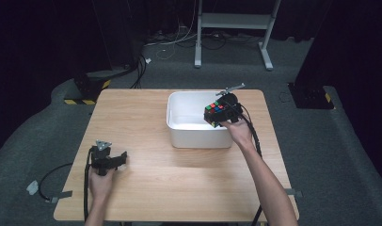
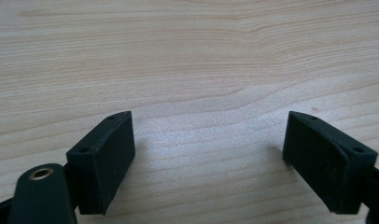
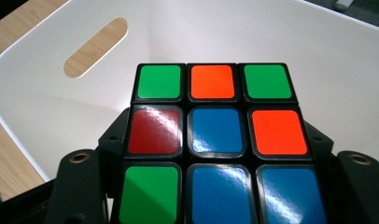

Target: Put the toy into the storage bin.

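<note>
If the cube [image 1: 215, 113] is released too near the white bin's [image 1: 179, 132] near-right rim, it could be knocked out onto the table [image 1: 147, 117]. The cube is clamped between the jaws of the right gripper [image 1: 220, 116], above the bin's right part. The left gripper [image 1: 121, 159], well left of the bin, is held spread and empty.

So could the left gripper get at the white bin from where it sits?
Probably yes. The left gripper rests open on the table, and bare wood lies between it and the bin. The right gripper holds the cube over the bin's far side.
</note>
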The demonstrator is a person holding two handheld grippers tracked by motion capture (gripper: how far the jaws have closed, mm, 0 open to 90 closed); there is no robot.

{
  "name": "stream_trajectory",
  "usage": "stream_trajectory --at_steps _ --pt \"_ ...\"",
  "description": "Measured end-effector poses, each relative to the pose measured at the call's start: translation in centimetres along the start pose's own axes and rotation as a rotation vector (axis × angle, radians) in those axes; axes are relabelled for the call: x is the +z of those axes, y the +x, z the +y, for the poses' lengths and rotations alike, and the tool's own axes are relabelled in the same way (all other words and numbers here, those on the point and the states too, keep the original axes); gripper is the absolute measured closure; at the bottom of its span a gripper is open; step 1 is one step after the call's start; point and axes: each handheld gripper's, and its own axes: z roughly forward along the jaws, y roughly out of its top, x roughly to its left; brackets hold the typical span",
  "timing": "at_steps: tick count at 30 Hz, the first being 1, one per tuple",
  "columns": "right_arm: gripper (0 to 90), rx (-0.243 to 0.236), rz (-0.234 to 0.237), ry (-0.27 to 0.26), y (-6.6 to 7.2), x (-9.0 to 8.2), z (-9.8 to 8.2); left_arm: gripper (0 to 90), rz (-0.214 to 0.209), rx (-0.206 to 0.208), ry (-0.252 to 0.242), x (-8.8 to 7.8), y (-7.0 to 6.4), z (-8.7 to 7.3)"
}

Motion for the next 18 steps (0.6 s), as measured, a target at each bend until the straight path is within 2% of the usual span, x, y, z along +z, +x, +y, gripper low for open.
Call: stream_trajectory --at_steps 18 --pt "33.2 -0.026 0.003 -0.002 0.6 0.1 -1.3 17.0 0.001 0.001 0.000 0.0 0.0 0.0"
